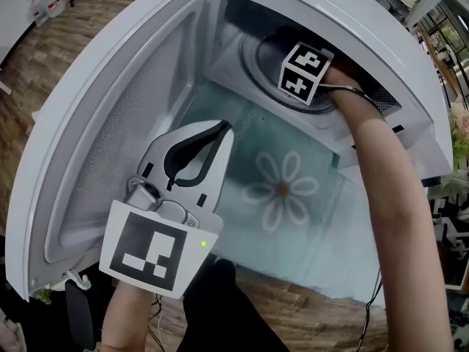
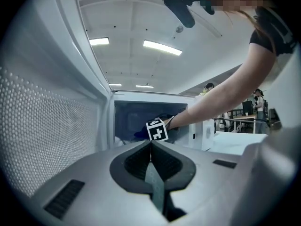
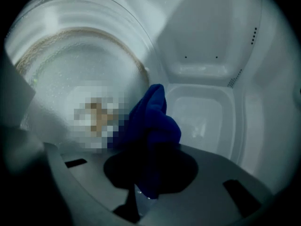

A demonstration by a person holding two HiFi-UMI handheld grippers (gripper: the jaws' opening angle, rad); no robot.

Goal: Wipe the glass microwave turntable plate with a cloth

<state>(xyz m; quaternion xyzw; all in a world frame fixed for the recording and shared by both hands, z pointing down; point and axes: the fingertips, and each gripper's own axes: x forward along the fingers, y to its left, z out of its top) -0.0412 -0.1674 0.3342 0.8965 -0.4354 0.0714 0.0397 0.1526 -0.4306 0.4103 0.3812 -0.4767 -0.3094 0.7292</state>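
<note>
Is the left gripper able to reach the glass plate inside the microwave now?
Probably yes, though crowded: the door stands open beside the left gripper, but the right gripper with the cloth takes room at the plate.

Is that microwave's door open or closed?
Open: the white microwave door stands wide to the left, and the right gripper reaches inside with a blue cloth.

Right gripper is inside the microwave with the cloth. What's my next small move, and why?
Probably ease the right gripper leftward in its own view, so the blue cloth drags across the glass plate. The jaws are shut on the cloth, which sits at the plate's right edge with most of the glass to its left. Whether it touches the glass can't be told.
</note>
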